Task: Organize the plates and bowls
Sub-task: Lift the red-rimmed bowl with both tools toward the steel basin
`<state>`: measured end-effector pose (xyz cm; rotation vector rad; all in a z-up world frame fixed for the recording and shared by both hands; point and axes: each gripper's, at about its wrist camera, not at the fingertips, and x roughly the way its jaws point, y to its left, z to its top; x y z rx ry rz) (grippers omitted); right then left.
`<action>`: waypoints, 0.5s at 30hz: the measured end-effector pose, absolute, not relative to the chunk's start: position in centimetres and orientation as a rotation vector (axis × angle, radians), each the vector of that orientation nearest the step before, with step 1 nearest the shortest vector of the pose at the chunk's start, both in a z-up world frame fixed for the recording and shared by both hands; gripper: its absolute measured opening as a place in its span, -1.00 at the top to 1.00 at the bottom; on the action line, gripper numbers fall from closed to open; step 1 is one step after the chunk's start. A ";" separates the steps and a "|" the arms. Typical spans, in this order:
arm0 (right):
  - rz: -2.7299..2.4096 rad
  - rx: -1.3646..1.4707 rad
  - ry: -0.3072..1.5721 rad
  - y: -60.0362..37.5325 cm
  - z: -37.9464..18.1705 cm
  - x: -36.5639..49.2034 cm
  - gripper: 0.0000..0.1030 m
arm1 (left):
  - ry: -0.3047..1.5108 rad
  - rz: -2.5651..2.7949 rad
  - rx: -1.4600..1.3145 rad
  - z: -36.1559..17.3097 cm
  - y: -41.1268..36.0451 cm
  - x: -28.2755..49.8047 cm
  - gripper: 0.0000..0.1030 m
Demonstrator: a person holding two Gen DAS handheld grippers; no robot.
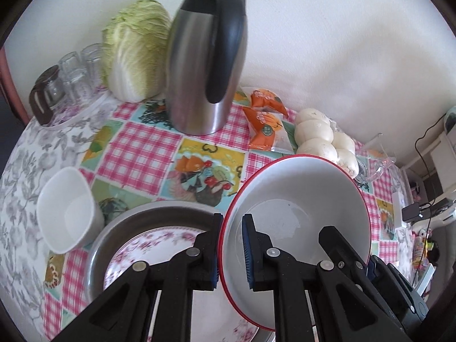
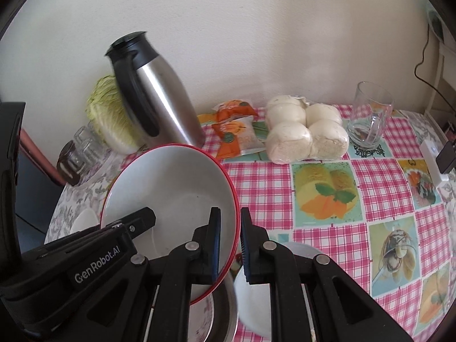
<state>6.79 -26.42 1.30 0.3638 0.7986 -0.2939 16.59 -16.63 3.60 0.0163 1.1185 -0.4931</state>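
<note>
A white bowl with a red rim (image 1: 296, 199) is held tilted above the table by both grippers. My left gripper (image 1: 231, 249) is shut on its left rim. My right gripper (image 2: 230, 245) is shut on its right rim (image 2: 171, 182). Below the bowl a floral plate (image 1: 148, 245) lies in a metal basin (image 1: 114, 225). A small white square bowl (image 1: 67, 208) stands left of the basin. Another white bowl (image 2: 256, 299) sits under the right gripper.
A steel thermos jug (image 1: 205, 57), a cabbage (image 1: 136, 48), upturned glasses (image 1: 77, 71), orange snack packs (image 1: 265, 119) and bagged white buns (image 2: 305, 131) stand along the back wall. A glass mug (image 2: 370, 116) stands at the right. A charger (image 2: 436, 159) lies near the table's right edge.
</note>
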 end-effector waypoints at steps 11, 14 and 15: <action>-0.257 0.258 0.834 -20.7 2.8 5.7 0.73 | 1.135 -0.469 -0.134 4.1 -9.9 14.9 0.69; -0.249 0.228 0.843 -19.0 3.1 5.4 0.73 | 1.134 -0.465 -0.165 4.0 -8.2 14.3 0.69; -0.248 0.219 0.846 -18.5 3.2 5.3 0.73 | 1.134 -0.465 -0.174 4.0 -7.7 14.2 0.69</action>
